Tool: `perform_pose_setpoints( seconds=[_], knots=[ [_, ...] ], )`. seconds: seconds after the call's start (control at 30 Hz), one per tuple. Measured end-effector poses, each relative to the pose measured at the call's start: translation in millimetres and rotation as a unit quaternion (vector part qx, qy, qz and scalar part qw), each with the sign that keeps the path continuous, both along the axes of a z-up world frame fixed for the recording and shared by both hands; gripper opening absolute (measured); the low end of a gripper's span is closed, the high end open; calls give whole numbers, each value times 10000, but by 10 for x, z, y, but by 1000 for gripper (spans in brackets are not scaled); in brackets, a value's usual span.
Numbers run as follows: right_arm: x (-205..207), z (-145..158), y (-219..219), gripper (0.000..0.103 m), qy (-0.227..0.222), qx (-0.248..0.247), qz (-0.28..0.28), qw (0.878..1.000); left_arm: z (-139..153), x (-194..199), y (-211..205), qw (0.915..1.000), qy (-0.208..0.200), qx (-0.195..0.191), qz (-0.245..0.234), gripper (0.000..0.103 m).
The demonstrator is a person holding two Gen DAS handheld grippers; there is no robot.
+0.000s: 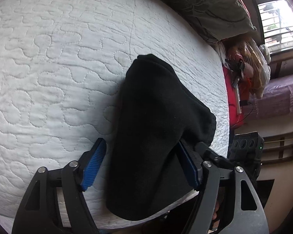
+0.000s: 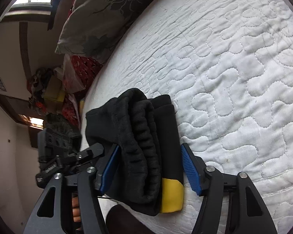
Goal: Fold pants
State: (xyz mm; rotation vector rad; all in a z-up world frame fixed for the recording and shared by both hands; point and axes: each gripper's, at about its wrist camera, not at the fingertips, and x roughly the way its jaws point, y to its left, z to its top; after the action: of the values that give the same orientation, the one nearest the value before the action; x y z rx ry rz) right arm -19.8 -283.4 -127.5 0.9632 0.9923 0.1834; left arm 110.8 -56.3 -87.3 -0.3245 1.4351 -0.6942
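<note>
The folded black fleece pants (image 2: 146, 146) lie near the edge of the white quilted mattress (image 2: 234, 78). Only the right wrist view shows their ribbed waistband and yellow patch (image 2: 171, 195). The right gripper (image 2: 150, 167) and left gripper (image 1: 140, 163) straddle the bundle half-open, pads not clearly pressing it.

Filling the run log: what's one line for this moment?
stage: pants folded into bundle | surface: quilted mattress | left hand-held gripper: astride bundle, unclamped | right hand-held gripper: astride bundle, unclamped
</note>
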Motion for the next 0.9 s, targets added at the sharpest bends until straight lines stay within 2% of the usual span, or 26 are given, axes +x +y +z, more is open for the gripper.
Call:
perform_pose_setpoints(
  seconds=[0.1, 0.2, 0.3, 0.4, 0.5, 0.6, 0.73, 0.83, 0.9],
  knots=[
    [-26, 54, 61, 39, 47, -330, 72, 9994, 21, -45, 2, 9998, 157, -56, 121, 42],
    [-82, 191, 106, 35, -75, -409, 104, 9991, 68, -114, 102, 9992, 303, -180, 213, 37],
    [-104, 334, 191, 34, -173, -543, 246, 9981, 136, -119, 199, 9987, 339, -228, 294, 36],
    [43, 455, 293, 34, -215, -572, 342, 9975, 257, 28, 303, 9983, 239, -227, 486, 36],
    [333, 624, 391, 34, -390, -642, 426, 9963, 436, 304, 432, 9966, 94, -272, 767, 36],
    [725, 714, 467, 34, -498, -654, 477, 9955, 546, 599, 500, 9952, -74, -144, 963, 36],
    [1152, 631, 560, 34, -464, -651, 373, 9961, 472, 905, 480, 9933, -282, 370, 1054, 36],
    [1298, 440, 646, 35, -279, -746, 395, 9960, 262, 1011, 493, 9916, -195, 748, 1035, 41],
    [1352, 280, 667, 43, -67, -880, 355, 9955, 210, 997, 499, 9914, -217, 760, 1040, 48]
  ],
)
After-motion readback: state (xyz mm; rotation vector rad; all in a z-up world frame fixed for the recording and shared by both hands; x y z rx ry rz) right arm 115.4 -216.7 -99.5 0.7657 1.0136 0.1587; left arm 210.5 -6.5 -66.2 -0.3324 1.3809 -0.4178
